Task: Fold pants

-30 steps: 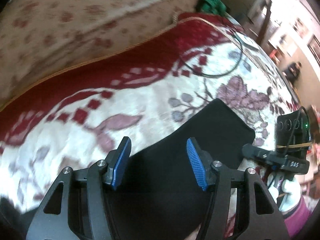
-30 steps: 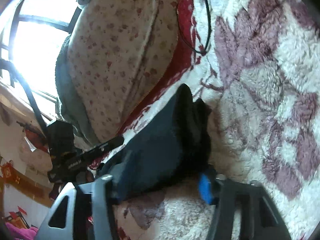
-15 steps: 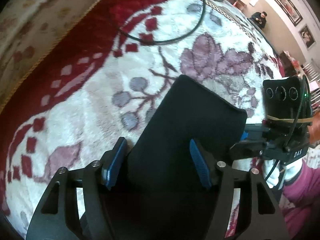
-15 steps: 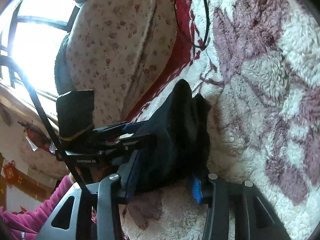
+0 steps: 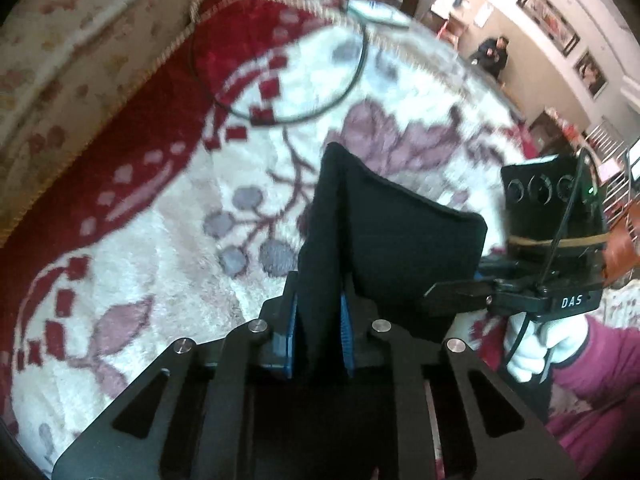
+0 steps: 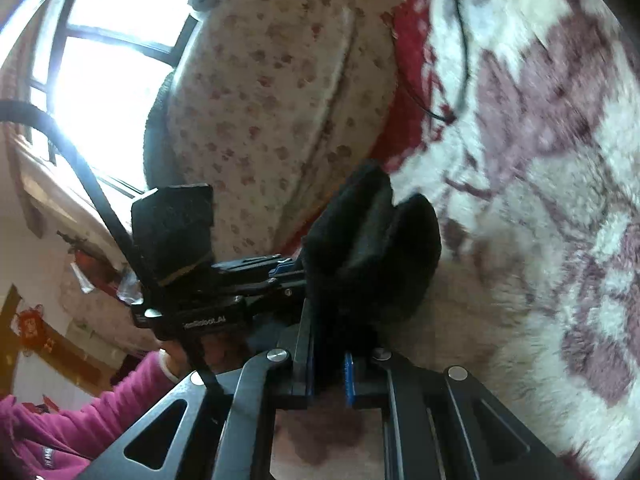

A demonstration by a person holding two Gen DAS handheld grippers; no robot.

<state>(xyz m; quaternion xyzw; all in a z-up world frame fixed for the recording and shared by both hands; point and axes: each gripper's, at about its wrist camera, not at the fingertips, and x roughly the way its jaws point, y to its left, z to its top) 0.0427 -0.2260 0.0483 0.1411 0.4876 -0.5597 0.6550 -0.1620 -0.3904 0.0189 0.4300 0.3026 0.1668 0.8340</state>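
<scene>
In the left wrist view, the left gripper point(image 5: 318, 334) is closing, its blue pads pinching a raised fold of the black pants point(image 5: 384, 240) between them. To its right, the right gripper point(image 5: 448, 292), carried by a white-gloved hand point(image 5: 544, 344) in a magenta sleeve point(image 5: 596, 372), is clenched on the same cloth at its right edge. The pants lie bunched on the near part of a fluffy white blanket point(image 5: 168, 240) with mauve flowers and a red border. Farther off, a thin black cable point(image 5: 280, 116) loops across the blanket, and beyond it lies a floral cushion point(image 5: 60, 60).
</scene>
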